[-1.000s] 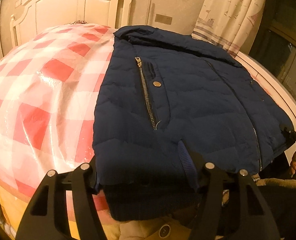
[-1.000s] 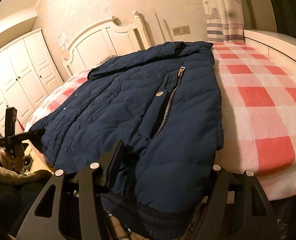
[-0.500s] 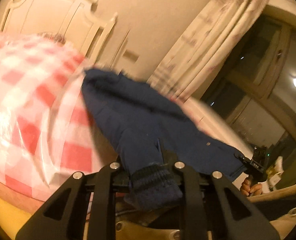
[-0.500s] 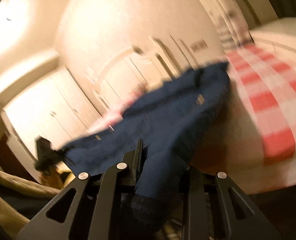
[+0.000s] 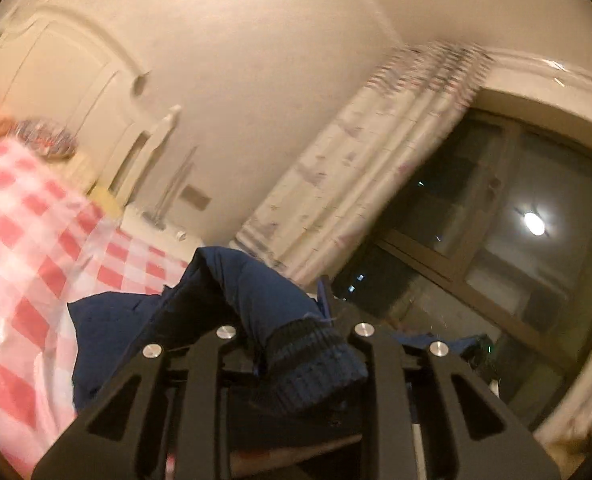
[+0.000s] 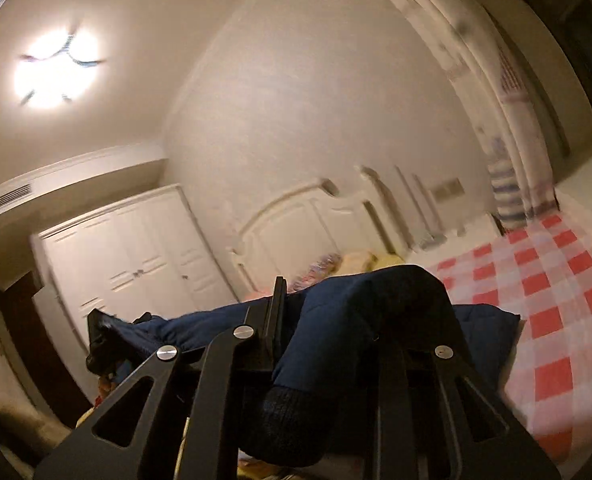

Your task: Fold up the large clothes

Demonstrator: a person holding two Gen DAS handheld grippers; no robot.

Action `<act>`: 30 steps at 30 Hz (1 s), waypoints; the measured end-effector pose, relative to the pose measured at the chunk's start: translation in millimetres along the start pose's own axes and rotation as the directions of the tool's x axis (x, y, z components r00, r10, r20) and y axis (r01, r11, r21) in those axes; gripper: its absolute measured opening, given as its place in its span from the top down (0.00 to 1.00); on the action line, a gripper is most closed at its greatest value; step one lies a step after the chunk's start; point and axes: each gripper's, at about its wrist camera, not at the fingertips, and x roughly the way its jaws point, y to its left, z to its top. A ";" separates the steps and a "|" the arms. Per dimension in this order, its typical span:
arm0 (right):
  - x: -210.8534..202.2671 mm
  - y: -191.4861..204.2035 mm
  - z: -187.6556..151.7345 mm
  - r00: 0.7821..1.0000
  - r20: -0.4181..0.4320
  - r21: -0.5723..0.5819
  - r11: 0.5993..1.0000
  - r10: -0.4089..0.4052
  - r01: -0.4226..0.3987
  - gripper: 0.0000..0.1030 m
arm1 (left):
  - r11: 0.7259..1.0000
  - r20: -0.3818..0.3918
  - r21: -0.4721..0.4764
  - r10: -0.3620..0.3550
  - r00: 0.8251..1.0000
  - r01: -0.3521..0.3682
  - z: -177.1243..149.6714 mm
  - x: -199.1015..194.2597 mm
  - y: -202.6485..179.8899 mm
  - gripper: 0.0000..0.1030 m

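Observation:
A navy padded jacket [image 5: 236,280] is lifted off the red-and-white checked bed cover [image 5: 36,220] by its bottom edge. My left gripper [image 5: 284,320] pinches the ribbed hem [image 5: 312,360], which bulges out between the jaws; the jaws are opening slightly, with the cloth still held. In the right wrist view the jacket [image 6: 376,292] drapes over my right gripper [image 6: 336,320], shut on the dark ribbed hem [image 6: 292,420]. The far hem corner stretches to the other gripper [image 6: 100,340]. The jacket's front and zip are hidden.
A white headboard [image 6: 296,216] and patterned pillows [image 6: 328,264] stand at the bed's head. White wardrobe doors [image 6: 136,248] are on the left. A curtain [image 5: 356,160] and a dark window [image 5: 516,240] flank the other side. The ceiling lamp [image 6: 56,72] glares.
Both grippers shut on the jacket's hem corners and rose, tilting up to level. The hem lifted off the bed; the views now show walls and ceiling.

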 end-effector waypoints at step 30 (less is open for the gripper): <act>206.0 -199.1 -31.2 0.741 -0.494 -0.082 0.872 -0.456 0.482 0.12 | 0.777 -0.494 0.094 0.580 0.648 -0.623 -3.5 220.5 219.0 0.13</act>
